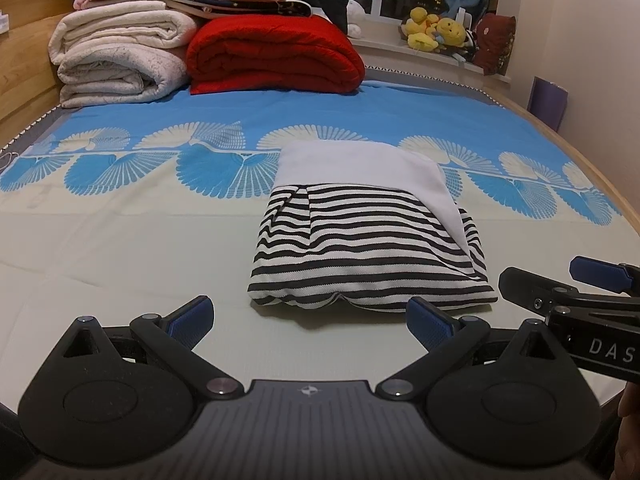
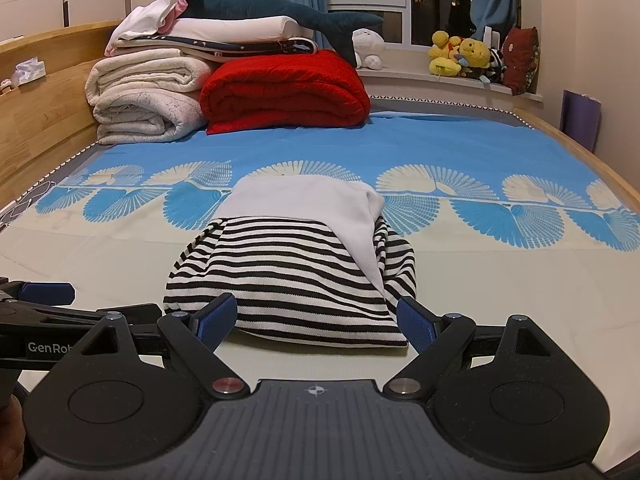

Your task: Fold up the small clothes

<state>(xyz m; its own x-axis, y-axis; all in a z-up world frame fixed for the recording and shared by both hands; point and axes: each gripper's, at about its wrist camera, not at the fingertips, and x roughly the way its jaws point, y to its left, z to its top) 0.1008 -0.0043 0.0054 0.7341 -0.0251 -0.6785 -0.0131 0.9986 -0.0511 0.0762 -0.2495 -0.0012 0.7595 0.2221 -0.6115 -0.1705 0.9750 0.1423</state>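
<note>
Left gripper [image 1: 310, 322] — jaws spread wide, holding nothing, level and low over the bed [image 1: 120, 240], just short of the garment. Right gripper [image 2: 316, 320] — likewise wide and empty, its jaws flanking the near edge. Striped garment [image 2: 288, 276] — folded bundle mid-bed, white panel on top; likely light, soft, limp; best pinched at the near corners.

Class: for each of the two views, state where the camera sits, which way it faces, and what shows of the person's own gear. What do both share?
Left wrist: on the left gripper, facing along the bed; right gripper enters at right.
Right wrist: on the right gripper, facing likewise; left gripper enters at left.
Shared: folded striped garment, red blanket.
</note>
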